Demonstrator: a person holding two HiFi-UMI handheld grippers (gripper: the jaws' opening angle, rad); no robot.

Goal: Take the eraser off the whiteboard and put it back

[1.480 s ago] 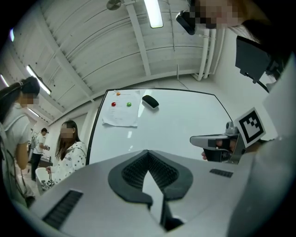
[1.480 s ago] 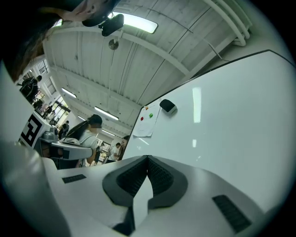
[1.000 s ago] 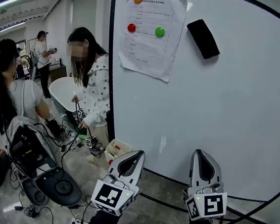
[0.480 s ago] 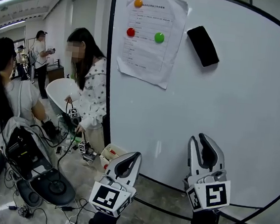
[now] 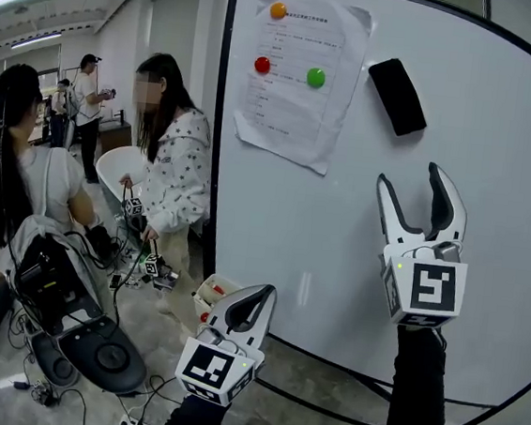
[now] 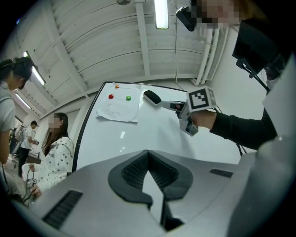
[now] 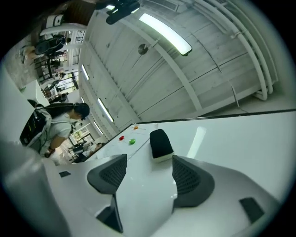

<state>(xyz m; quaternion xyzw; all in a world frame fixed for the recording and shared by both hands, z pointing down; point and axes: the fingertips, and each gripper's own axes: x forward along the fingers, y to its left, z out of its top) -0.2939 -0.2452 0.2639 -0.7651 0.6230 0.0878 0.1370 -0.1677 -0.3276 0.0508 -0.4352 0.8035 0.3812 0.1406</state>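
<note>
Item: right gripper. It now stands well higher against the whiteboard than a second ago, when you held it low by the board's bottom edge with its jaws together. The jaws are opening and already spread wide, with nothing between them; they point up the board toward the target. Judged meaning: you are in the approach, the first grasp is not yet made, and both the removal and the return remain ahead. Item: eraser. It is a dark oblong, stuck to the upper board just right of the paper sheet pinned by three magnets, and well apart from your jaw tips. Its long axis lies on a diagonal, upper end toward the sheet and lower end down to the right. In the right gripper view it sits ahead, framed by the two jaws, a paler base against the board and the dark face outward. Item: left gripper. It is held low, jaws together, empty.
</note>
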